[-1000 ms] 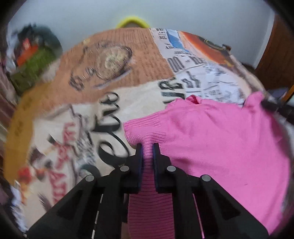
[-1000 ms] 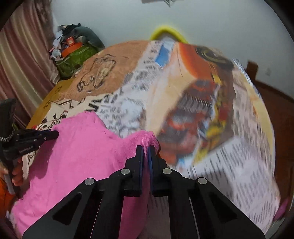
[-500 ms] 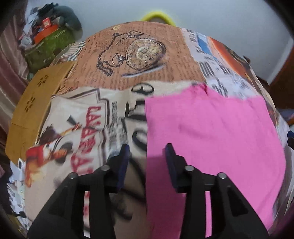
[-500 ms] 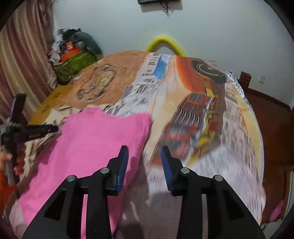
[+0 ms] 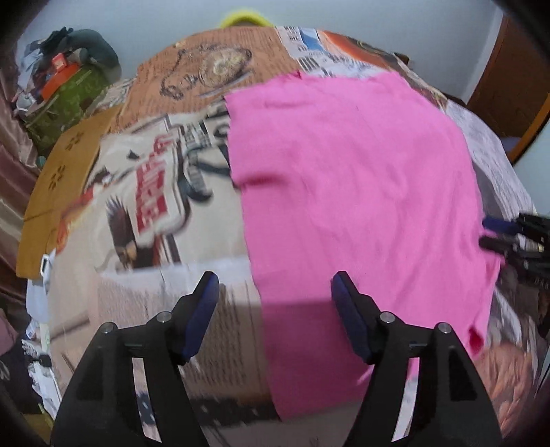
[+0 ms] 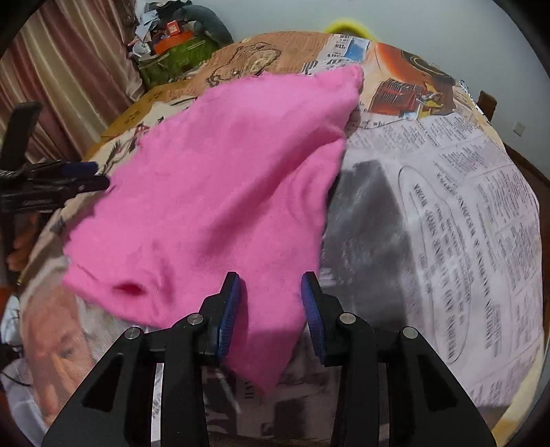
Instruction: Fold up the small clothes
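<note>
Between my left fingers: the left gripper (image 5: 275, 285) has its jaws opening and already wide apart; I grip nothing with it. The near left edge of the pink garment (image 5: 361, 192) runs through the gap, lying flat below the pads, which do not press on it.
Left of my left fingers: bare printed tablecloth (image 5: 144, 206), with lines of text and a red-and-black figure.
Between my right fingers: the right gripper (image 6: 270, 292) stands partly open; I hold nothing with it. A near corner of the pink garment (image 6: 223, 192) lies below the gap, clear of both blue pads (image 6: 228, 309).
Left of my right fingers: a small dark fold or hole in the pink cloth near its lower edge; blur prevents me from telling which.
Right of my right fingers: newsprint pattern on the tablecloth (image 6: 464, 223), with a dark shadow patch just beside the garment's edge.
Ahead of both fingers: the garment is spread on the table, roughly rectangular in my left view, its far corner reaching toward the table's far side.
Garment's opposite edges: each view shows the other gripper just beside the cloth, tips apart.
Far left: a green box (image 6: 175, 58) heaped with clutter, beside a striped curtain (image 6: 68, 75).
Far end: a pale wall (image 5: 378, 20) and a yellow curved object (image 6: 347, 25) behind the table.
</note>
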A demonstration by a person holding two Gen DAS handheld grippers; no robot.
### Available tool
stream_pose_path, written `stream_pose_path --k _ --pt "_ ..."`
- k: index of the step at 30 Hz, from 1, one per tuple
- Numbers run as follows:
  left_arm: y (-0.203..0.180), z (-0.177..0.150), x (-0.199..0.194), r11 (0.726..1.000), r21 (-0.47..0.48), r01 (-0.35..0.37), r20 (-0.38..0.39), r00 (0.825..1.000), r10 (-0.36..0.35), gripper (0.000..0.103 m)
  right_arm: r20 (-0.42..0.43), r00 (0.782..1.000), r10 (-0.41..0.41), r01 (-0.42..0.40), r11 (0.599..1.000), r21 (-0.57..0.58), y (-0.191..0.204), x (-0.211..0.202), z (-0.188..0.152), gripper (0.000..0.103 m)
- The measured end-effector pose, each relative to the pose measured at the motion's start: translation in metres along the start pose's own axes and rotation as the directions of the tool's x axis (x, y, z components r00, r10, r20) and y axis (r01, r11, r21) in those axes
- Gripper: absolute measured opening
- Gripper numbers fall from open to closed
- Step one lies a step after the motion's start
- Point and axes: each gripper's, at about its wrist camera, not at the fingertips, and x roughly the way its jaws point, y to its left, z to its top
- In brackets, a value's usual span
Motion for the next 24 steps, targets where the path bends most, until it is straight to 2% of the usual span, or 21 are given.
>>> stream_pose_path --k 3,7,10,12,14,19,24 --pt "-0.001 -0.011 0.002 1.0 -0.026 -0.001 0.006 1.0 0.002 0.07 -0.009 1.0 0.002 -0.002 1.0 -0.002 0.0 0.003 0.002 0.006" --pt "0.0 -0.014 0.0 0.999 -0.048 0.002 0.007 1.0 -0.001 0.071 -0.014 1.0 -0.017 0.017 1.0 -0.022 0.002 0.001 0.001 0.003" --pt "-0.001 -0.016 0.001 0.998 -0.035 -0.045 0.028 0.999 0.046 0.081 -0.025 0.999 -0.028 0.027 0.999 -0.022 0.004 -0.007 -0.012 0.003" --pt "-0.003 -0.018 0.001 0.997 -0.013 -0.07 0.044 0.997 0.071 0.084 -0.027 0.999 -0.023 0.023 1.0 -0.005 0.0 -0.011 -0.021 0.003" --pt "-0.002 -0.019 0.002 0.997 -0.012 -0.072 0.046 0.996 0.073 0.084 -0.027 1.0 -0.015 0.015 1.0 0.017 0.0 -0.014 -0.028 0.003" --pt "0.003 -0.019 -0.001 0.998 -0.032 -0.057 0.03 0.998 0.058 0.084 -0.035 0.998 -0.054 0.054 0.999 -0.005 0.008 -0.017 -0.032 0.002" --pt "0.017 -0.027 -0.021 0.995 -0.051 -0.083 0.048 0.995 0.085 0.084 -0.044 0.998 -0.056 0.055 0.998 -0.004 0.007 -0.024 -0.031 0.003"
